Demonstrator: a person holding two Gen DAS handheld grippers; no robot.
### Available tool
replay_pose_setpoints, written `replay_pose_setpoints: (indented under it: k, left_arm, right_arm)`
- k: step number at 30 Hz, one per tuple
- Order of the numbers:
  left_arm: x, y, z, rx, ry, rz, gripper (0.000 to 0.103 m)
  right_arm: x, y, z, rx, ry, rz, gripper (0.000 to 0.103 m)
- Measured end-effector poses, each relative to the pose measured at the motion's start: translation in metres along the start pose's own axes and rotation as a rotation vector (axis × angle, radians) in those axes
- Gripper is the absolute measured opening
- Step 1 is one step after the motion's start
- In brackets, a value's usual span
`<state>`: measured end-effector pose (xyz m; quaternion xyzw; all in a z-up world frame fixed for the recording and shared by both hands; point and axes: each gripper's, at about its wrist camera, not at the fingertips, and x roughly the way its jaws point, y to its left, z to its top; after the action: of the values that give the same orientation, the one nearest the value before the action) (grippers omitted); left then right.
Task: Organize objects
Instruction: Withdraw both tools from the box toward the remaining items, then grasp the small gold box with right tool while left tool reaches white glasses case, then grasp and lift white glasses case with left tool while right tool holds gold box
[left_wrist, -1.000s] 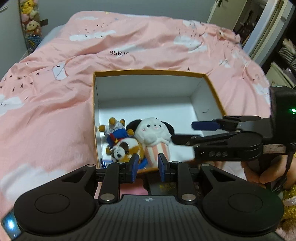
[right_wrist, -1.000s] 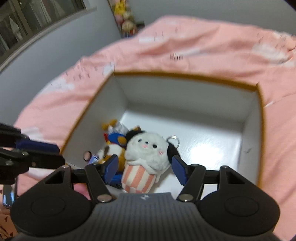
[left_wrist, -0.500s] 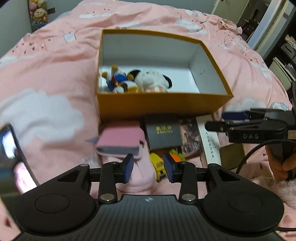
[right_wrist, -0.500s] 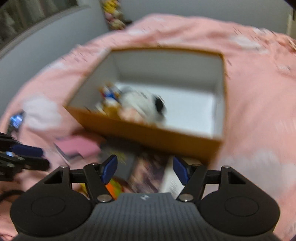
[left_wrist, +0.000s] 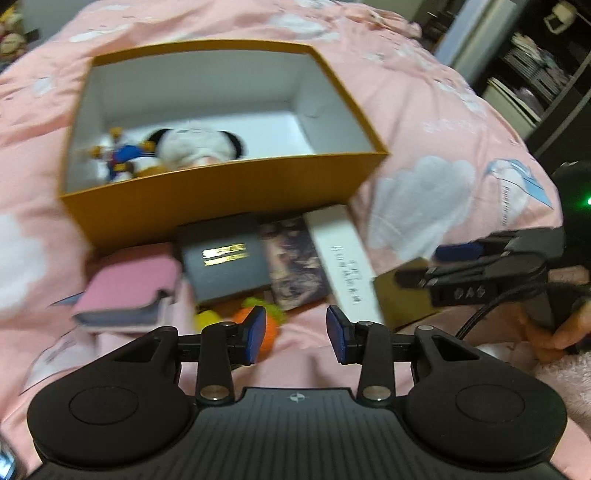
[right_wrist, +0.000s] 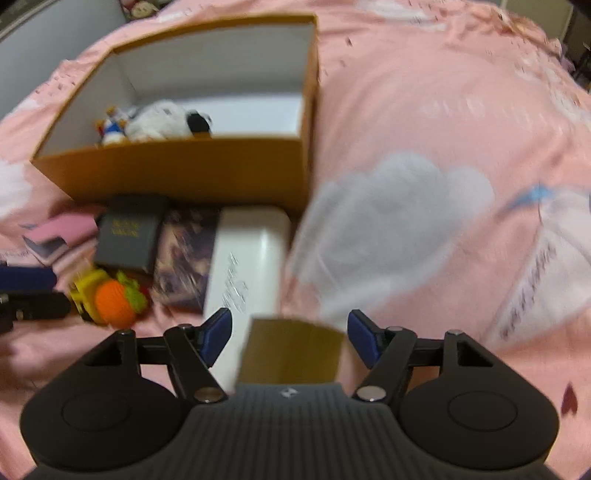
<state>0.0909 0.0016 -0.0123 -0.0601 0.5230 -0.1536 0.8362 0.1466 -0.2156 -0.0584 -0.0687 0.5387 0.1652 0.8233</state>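
1. An open orange box with white inner walls sits on a bed covered by a pink quilt printed with white clouds.
2. Inside the box, against its left end, lie a white plush toy with black ears and, touching it on the left, a small blue and white plush figure.
3. In front of the box, on the quilt, a row of things lies close together: a pink case, a dark grey book with gold lettering, a dark picture card, and a long white box.
4. Near the grey book's front edge sit a yellow toy and an orange knitted ball with green trim, touching each other.
5. A small brown cardboard box lies just right of the white box's near end.
6. The left gripper hovers over the quilt in front of the row, its blue-padded fingers partly apart and holding nothing.
7. The right gripper has its fingers spread wide on either side of the brown box, with a gap on both sides, so they do not grip it.
8. In the left wrist view the right gripper's fingertips overlap the top of that brown box.
9. Both views are blurred.
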Motion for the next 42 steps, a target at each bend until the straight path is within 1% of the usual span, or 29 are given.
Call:
replay_pose_setpoints:
  k: [2,5,6,8,10,11,13,14,16,19,21,25,28,32,35,38,40,42]
  left_arm:
    - [0.010,-0.004,0.006,0.007,0.024,-0.051,0.044]
    - [0.029,-0.006,0.012,-0.009,0.076,-0.104,0.044]
    - [0.035,-0.006,0.013,-0.017,0.093,-0.112,0.044]
    - [0.048,-0.008,0.015,-0.033,0.133,-0.134,0.044]
    - [0.059,-0.008,0.016,-0.053,0.166,-0.157,0.045]
    - [0.064,-0.009,0.017,-0.071,0.177,-0.166,0.047]
    - [0.075,-0.007,0.018,-0.122,0.194,-0.172,0.058]
    - [0.079,-0.006,0.017,-0.153,0.199,-0.168,0.059]
    - [0.088,-0.006,0.019,-0.185,0.215,-0.167,0.060]
    - [0.099,-0.013,0.021,-0.222,0.221,-0.140,0.064]
    - [0.107,-0.019,0.021,-0.225,0.236,-0.113,0.066]
    - [0.119,-0.033,0.020,-0.217,0.256,-0.035,0.066]
    - [0.122,-0.044,0.023,-0.209,0.244,0.035,0.068]
    - [0.133,-0.053,0.029,-0.240,0.278,0.072,0.068]
    - [0.142,-0.063,0.030,-0.217,0.300,0.130,0.069]
    - [0.149,-0.064,0.029,-0.234,0.313,0.157,0.072]
    - [0.154,-0.065,0.029,-0.242,0.320,0.170,0.070]
    - [0.156,-0.065,0.027,-0.252,0.321,0.185,0.070]
  right_arm:
    - [0.005,-0.008,-0.006,0.039,0.038,0.022,0.071]
    - [0.016,-0.018,-0.012,0.094,0.079,0.059,0.069]
    - [0.018,-0.021,-0.013,0.109,0.089,0.064,0.064]
    - [0.019,-0.025,-0.015,0.129,0.096,0.074,0.059]
    - [0.018,-0.029,-0.016,0.147,0.089,0.090,0.057]
    - [0.016,-0.030,-0.017,0.150,0.081,0.102,0.055]
    - [0.010,-0.032,-0.017,0.160,0.058,0.125,0.052]
    - [0.004,-0.032,-0.017,0.157,0.039,0.124,0.051]
    - [-0.012,-0.028,-0.014,0.121,-0.031,0.079,0.051]
    - [-0.036,-0.026,-0.008,0.060,-0.127,-0.012,0.051]
    - [-0.044,-0.029,-0.006,0.042,-0.151,-0.038,0.051]
    - [-0.041,-0.044,-0.007,0.074,-0.146,-0.023,0.051]
    - [-0.037,-0.054,-0.008,0.110,-0.152,-0.004,0.051]
    - [-0.034,-0.058,-0.012,0.119,-0.157,0.014,0.051]
    - [-0.032,-0.064,-0.014,0.141,-0.158,0.038,0.051]
    - [-0.032,-0.066,-0.017,0.154,-0.165,0.058,0.051]
    - [-0.031,-0.066,-0.019,0.155,-0.169,0.064,0.051]
    - [-0.032,-0.067,-0.019,0.157,-0.172,0.068,0.051]
